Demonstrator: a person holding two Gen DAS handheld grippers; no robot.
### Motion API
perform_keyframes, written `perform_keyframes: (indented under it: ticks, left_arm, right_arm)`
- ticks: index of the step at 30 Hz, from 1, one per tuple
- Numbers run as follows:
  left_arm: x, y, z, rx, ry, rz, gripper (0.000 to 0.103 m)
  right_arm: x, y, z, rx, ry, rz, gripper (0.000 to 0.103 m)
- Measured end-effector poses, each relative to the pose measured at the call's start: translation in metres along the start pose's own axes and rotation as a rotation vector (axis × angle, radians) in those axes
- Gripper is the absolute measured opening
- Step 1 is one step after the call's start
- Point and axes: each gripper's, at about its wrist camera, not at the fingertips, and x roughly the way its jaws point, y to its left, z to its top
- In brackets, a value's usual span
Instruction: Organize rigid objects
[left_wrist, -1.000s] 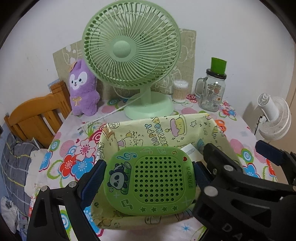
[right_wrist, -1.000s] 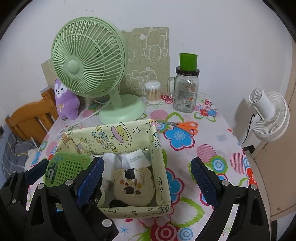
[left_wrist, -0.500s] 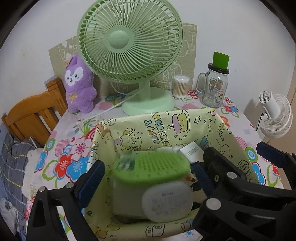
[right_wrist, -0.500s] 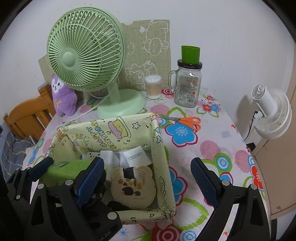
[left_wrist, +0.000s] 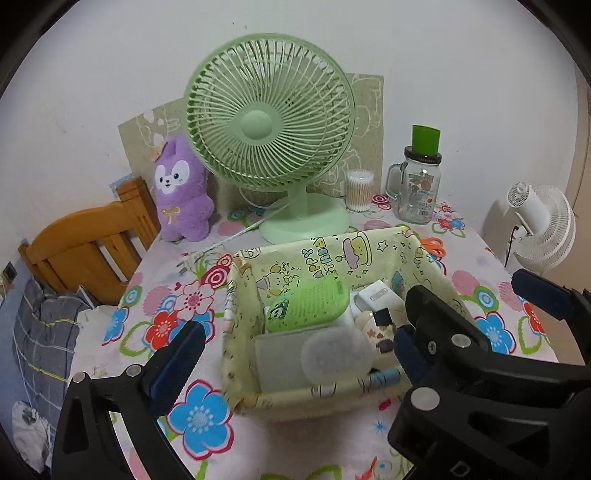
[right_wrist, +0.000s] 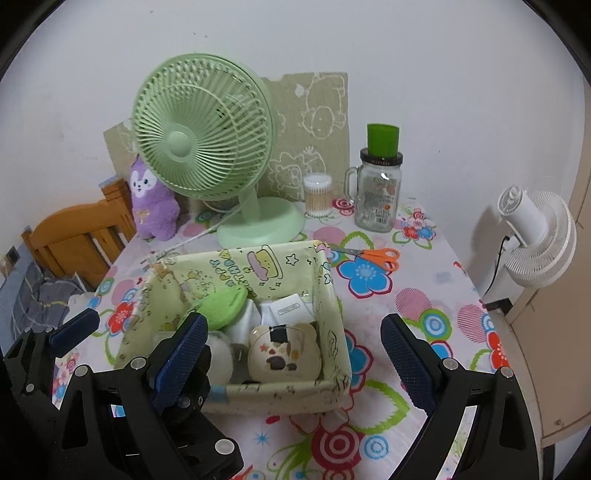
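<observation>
Green speaker (left_wrist: 308, 305) now in basket (left_wrist: 236, 332)

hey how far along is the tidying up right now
Done: the green panda case lies in the basket with other small items. In hand: nothing; the left gripper has just been opening, and the right gripper is open. Left: the scissors lie outside.

white wall (right_wrist: 443, 74) behind a flowered tablecloth (right_wrist: 424, 288); wooden chair (left_wrist: 85, 240) at left, white fan (right_wrist: 535, 240) at right.
</observation>
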Motion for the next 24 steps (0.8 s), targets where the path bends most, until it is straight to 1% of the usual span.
perform_keyframes:
  ticks: [5, 11, 19, 24]
  left_arm:
    - [-0.023, 0.001, -0.008, 0.022, -0.023, 0.017, 0.103]
    - [-0.051, 0.005, -0.017, 0.037, -0.058, 0.011, 0.103]
    - [-0.085, 0.011, -0.031, 0.024, -0.087, 0.001, 0.103]
    - [-0.109, 0.016, -0.043, 0.018, -0.109, 0.0, 0.103]
  right_arm:
    - [-0.025, 0.007, -0.006, -0.04, -0.028, -0.007, 0.096]
    - [-0.052, 0.012, -0.012, -0.052, -0.051, 0.004, 0.096]
    - [-0.089, 0.015, -0.024, -0.075, -0.084, -0.001, 0.096]
    - [-0.117, 0.019, -0.035, -0.104, -0.123, -0.01, 0.096]
